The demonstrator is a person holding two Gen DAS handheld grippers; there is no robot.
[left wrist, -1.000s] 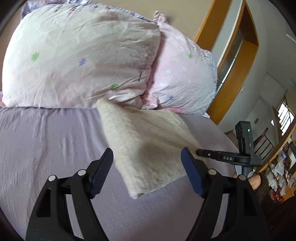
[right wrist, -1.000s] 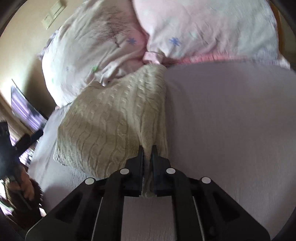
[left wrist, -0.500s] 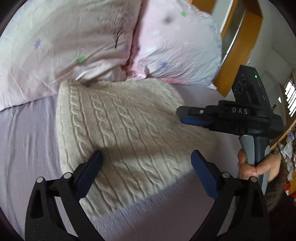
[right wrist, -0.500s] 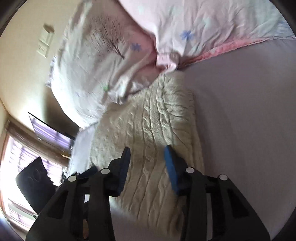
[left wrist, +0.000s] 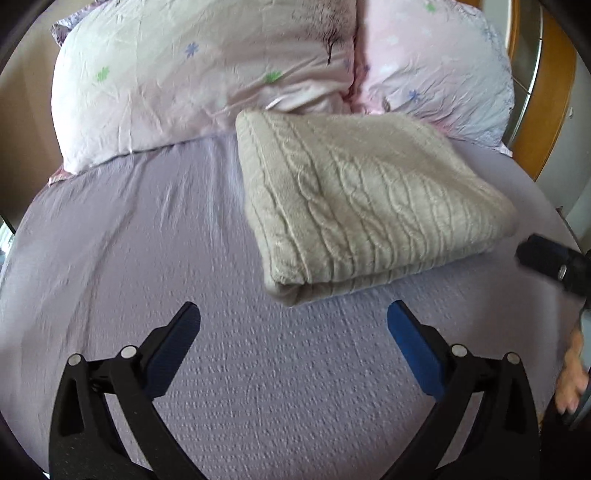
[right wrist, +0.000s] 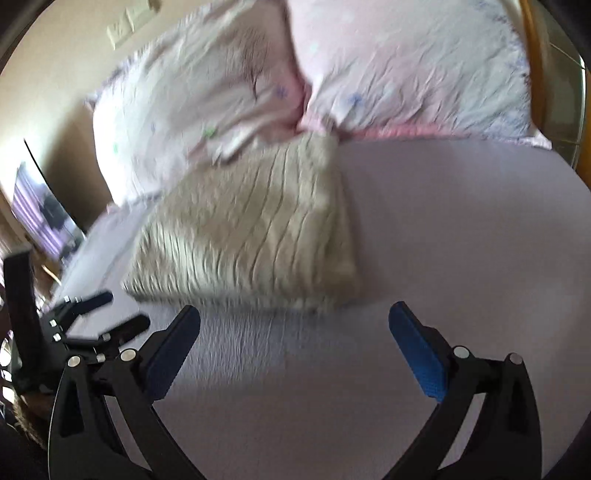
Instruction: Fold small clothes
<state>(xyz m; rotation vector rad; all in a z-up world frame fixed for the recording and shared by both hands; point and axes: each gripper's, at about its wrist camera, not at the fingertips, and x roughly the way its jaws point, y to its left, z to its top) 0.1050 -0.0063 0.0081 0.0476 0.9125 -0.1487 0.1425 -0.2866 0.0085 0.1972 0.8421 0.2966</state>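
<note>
A folded beige cable-knit sweater [left wrist: 369, 199] lies on the lilac bed sheet [left wrist: 147, 229], its far edge against the pillows. It also shows, blurred, in the right wrist view [right wrist: 251, 236]. My left gripper [left wrist: 293, 314] is open and empty, a little short of the sweater's near corner. My right gripper [right wrist: 294, 314] is open and empty, just short of the sweater's near edge. The right gripper's tip shows at the right edge of the left wrist view [left wrist: 550, 258]. The left gripper shows at the left of the right wrist view [right wrist: 92, 317].
Two pale floral pillows [left wrist: 207, 74] [left wrist: 436, 62] lean at the head of the bed. A wooden frame [left wrist: 550, 92] stands at the right. A beige wall with a switch plate [right wrist: 129, 22] is behind. A window [right wrist: 40, 210] is at far left.
My right gripper let go of the sweater's edge, opened wide and drew back. My left gripper pulled back from over the sweater. The sweater now lies flat and folded.
</note>
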